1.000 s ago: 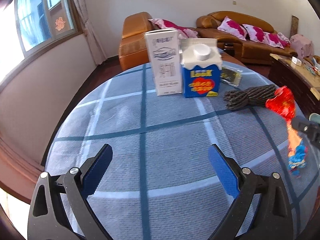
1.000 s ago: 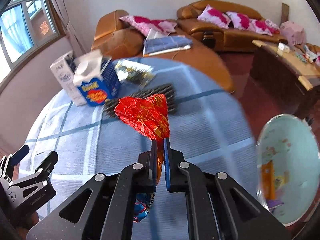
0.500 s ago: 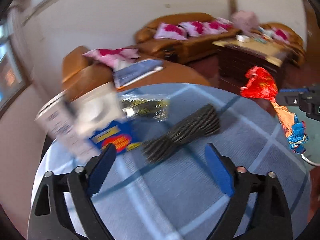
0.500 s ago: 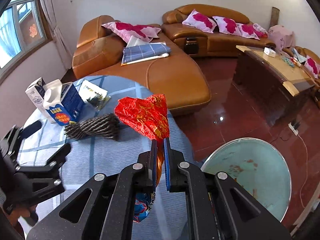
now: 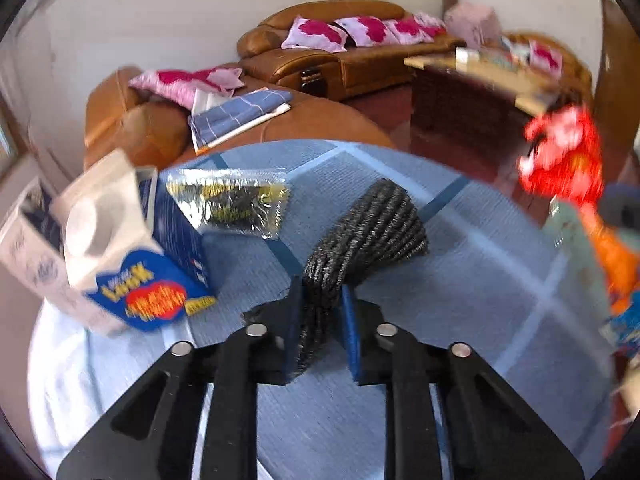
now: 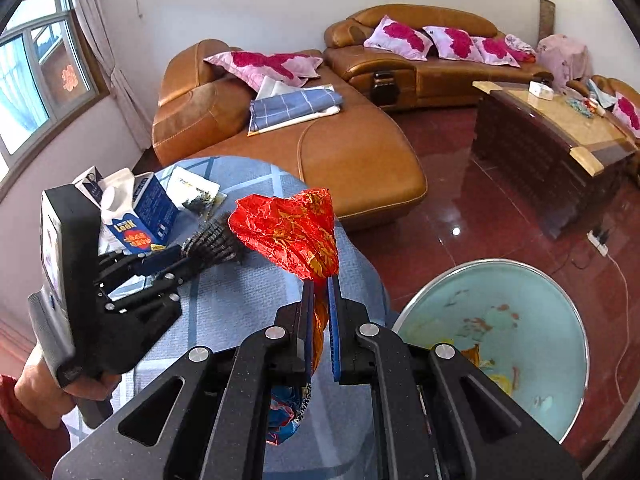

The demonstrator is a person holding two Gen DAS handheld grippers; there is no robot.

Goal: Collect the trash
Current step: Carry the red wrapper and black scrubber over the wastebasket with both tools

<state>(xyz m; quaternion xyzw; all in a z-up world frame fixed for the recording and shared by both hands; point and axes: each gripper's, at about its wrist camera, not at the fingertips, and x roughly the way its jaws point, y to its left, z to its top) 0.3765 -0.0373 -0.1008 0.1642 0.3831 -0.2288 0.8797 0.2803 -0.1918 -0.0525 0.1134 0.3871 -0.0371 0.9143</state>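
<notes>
A dark coiled rope bundle (image 5: 368, 232) lies on the blue checked tablecloth (image 5: 460, 340). My left gripper (image 5: 320, 312) is closing on the bundle's near end, and its blue pads press the strands from both sides. In the right wrist view that gripper (image 6: 176, 254) reaches the bundle (image 6: 212, 240) from the left, held by a hand. My right gripper (image 6: 319, 284) is shut on a crumpled red and orange snack wrapper (image 6: 292, 232), held up over the table's right edge. The left wrist view shows the wrapper (image 5: 564, 156) blurred at far right.
A blue and white milk carton (image 5: 132, 264), a white box (image 5: 24, 248) and a silvery packet (image 5: 232, 200) stand at the table's left and back. A pale green basin (image 6: 520, 288) holding some scraps sits on the red floor, right of the table. Brown sofas are behind.
My left gripper swung right from the cartons to the rope bundle and closed on its near end. My right gripper carried the wrapper toward the table's right edge, bringing the basin into fuller view.
</notes>
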